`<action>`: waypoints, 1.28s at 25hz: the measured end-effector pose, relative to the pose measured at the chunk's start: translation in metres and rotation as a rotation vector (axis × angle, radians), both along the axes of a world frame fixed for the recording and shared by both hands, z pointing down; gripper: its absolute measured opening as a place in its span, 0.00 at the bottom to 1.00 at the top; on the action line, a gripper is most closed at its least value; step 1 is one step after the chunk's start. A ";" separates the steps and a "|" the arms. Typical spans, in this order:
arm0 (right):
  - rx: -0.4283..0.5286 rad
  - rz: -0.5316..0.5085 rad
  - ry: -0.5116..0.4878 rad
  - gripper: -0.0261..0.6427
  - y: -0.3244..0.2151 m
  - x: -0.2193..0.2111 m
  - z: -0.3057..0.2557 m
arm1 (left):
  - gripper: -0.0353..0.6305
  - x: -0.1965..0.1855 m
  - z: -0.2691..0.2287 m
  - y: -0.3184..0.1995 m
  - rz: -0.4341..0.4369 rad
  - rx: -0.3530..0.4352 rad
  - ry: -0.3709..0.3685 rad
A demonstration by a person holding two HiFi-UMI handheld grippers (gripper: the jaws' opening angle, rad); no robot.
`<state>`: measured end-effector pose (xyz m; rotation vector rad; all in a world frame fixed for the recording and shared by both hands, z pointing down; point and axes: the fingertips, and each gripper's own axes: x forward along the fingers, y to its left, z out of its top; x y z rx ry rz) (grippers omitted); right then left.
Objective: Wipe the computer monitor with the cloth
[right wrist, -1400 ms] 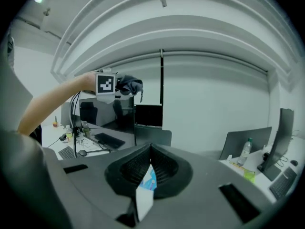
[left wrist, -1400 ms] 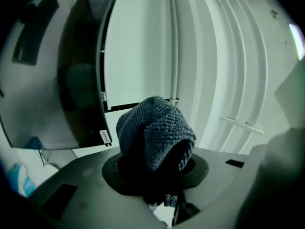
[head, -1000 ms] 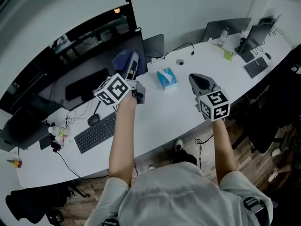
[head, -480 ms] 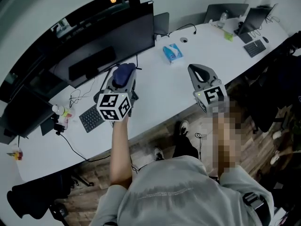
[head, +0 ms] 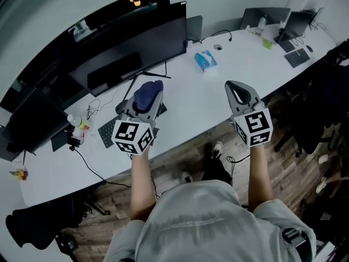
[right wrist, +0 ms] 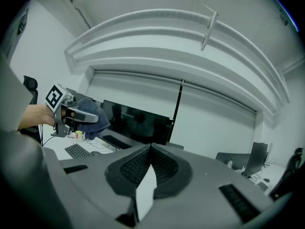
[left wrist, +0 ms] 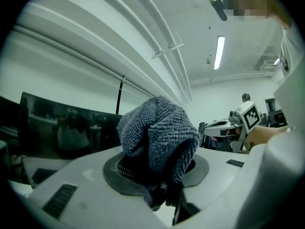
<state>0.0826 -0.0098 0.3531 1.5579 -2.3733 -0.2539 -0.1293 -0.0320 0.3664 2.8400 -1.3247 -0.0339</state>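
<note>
Cloth (head: 148,93): bunched, clamped in left gripper (head: 144,103), just short of monitor (head: 136,48), not touching; judged soft, light, limp, best pinched mid-bunch; right gripper (head: 235,89) closed, empty, held off monitor's right end.

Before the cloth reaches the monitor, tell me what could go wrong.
The cloth is a bunched wad in the left gripper, so a hard jaw edge might touch the monitor screen. The reach passes over the keyboard and loose cables, which the gripper could snag or knock.
</note>
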 end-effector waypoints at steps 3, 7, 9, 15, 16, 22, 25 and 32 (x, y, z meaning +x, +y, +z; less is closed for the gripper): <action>0.012 -0.001 0.002 0.04 0.005 0.000 -0.006 | 0.24 0.007 -0.010 0.006 0.006 0.060 -0.082; 0.017 0.007 0.018 0.04 0.007 0.002 -0.007 | 0.25 0.023 -0.015 0.013 0.046 0.124 -0.172; 0.019 0.009 0.033 0.04 0.006 0.004 -0.007 | 0.25 0.029 -0.017 0.012 0.060 0.132 -0.168; 0.019 0.007 0.058 0.04 0.002 0.008 -0.008 | 0.25 0.034 -0.011 0.003 0.050 0.100 -0.154; 0.019 0.006 0.059 0.04 0.002 0.009 -0.008 | 0.25 0.033 -0.011 0.002 0.045 0.095 -0.149; 0.022 0.010 0.058 0.04 -0.001 0.008 -0.008 | 0.25 0.028 -0.012 -0.004 0.023 0.082 -0.141; 0.017 0.014 0.053 0.04 -0.002 0.008 -0.005 | 0.25 0.028 -0.010 -0.005 0.017 0.072 -0.138; 0.014 0.019 0.032 0.04 0.002 0.009 -0.004 | 0.25 0.033 -0.008 -0.002 0.032 0.074 -0.155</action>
